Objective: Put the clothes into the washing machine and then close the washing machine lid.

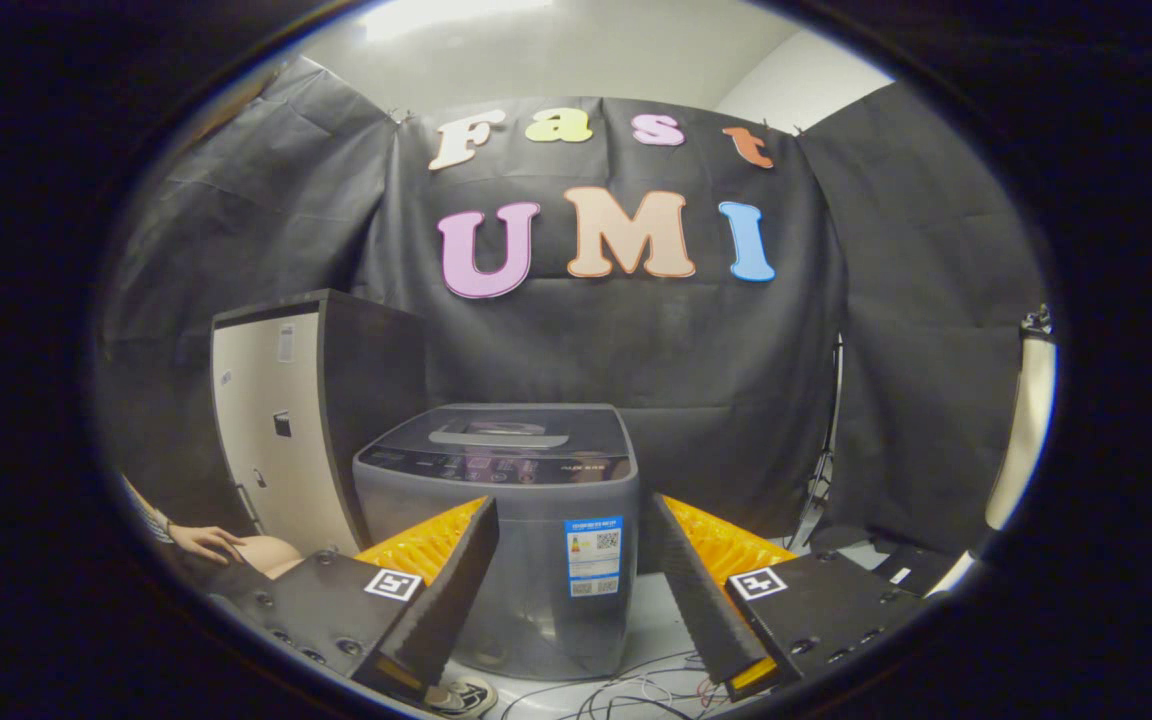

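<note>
A tall dark cabinet (316,420) with a pale door stands on the floor (651,610) against the black cloth wall, to the left of and behind the washing machine (526,540). The washing machine is a grey top-loader that sits on the floor just ahead of the gripper (576,560), squarely between its two fingers and beyond their tips; its lid (508,430) lies flat and shut on top, with a dark control strip along the front edge and a label stuck on the front wall. The gripper is spread wide, its fingers well apart on either side of the machine's front and gripping nothing. No clothes can be made out near the machine. To the left of the fingers, a person's hand (208,543) rests low beside the cabinet's foot, with a patterned sleeve behind it. A tangle of thin cables (636,690) lies on the floor in front of the machine, between the fingers.
</note>
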Action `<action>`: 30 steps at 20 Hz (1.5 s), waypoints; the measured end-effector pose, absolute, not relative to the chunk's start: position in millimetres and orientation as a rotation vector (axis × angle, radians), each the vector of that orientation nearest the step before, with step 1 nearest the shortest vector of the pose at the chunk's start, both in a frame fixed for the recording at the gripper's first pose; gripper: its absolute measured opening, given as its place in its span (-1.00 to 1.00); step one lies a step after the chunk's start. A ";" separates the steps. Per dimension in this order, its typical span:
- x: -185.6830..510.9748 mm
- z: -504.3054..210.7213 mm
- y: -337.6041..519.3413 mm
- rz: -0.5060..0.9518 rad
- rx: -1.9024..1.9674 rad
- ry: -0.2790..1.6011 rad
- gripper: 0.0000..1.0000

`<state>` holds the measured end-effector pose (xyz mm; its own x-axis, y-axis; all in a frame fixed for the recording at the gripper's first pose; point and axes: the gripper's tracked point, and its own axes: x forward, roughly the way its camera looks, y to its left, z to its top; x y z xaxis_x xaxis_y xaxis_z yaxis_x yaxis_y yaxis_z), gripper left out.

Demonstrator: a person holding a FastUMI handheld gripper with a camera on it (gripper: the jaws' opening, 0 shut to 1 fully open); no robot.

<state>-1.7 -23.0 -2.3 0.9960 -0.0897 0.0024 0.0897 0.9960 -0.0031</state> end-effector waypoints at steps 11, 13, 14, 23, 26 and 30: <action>-2.6 -2.1 -23.1 -0.090 -0.003 0.000 0.92; -2.5 -2.6 -23.9 -0.090 -0.002 -0.001 0.92; -1.8 -2.7 -23.4 -0.090 -0.003 0.000 0.92; -2.8 -2.3 -23.5 -0.090 -0.003 0.001 0.92; -3.5 -1.9 -23.8 -0.090 -0.002 -0.001 0.92; -1.7 -3.4 -21.3 -0.078 -0.007 0.006 0.92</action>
